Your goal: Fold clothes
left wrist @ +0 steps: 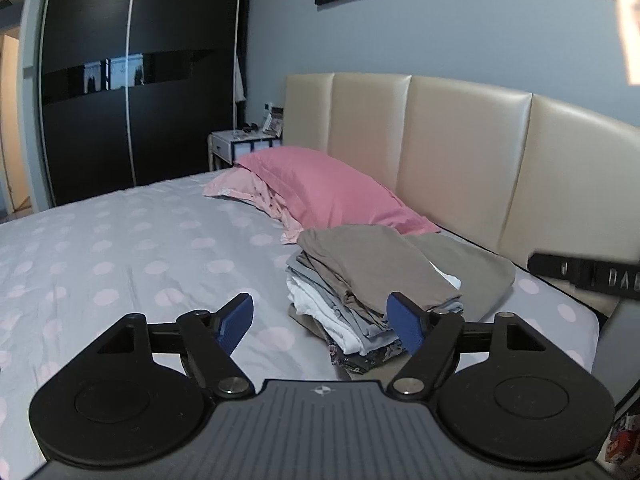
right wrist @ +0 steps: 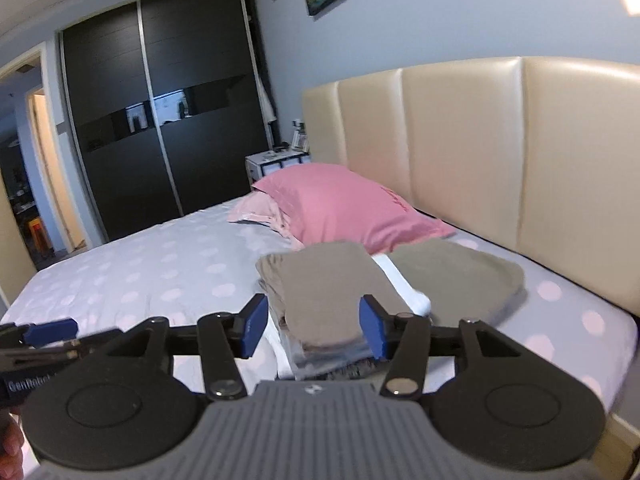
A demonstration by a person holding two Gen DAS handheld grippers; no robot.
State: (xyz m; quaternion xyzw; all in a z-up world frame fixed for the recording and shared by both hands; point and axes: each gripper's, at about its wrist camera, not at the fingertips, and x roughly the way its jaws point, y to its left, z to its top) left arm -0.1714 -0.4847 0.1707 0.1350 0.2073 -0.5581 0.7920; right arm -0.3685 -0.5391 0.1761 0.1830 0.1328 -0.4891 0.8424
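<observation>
From the left wrist, the left gripper (left wrist: 326,322) hangs above the bed (left wrist: 120,248) with its blue pads spread and nothing between them; the stack of folded clothes (left wrist: 360,292) lies just beyond, near the pink pillow (left wrist: 328,192) and the beige headboard (left wrist: 460,148). From the right wrist, the right gripper (right wrist: 314,330) also stands parted and empty over the same stack (right wrist: 324,300), a taupe garment on top.

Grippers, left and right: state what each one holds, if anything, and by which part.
Nothing is held. The left gripper and right gripper both stand open in the air before the stack of folded clothes, with no cloth between their pads.
</observation>
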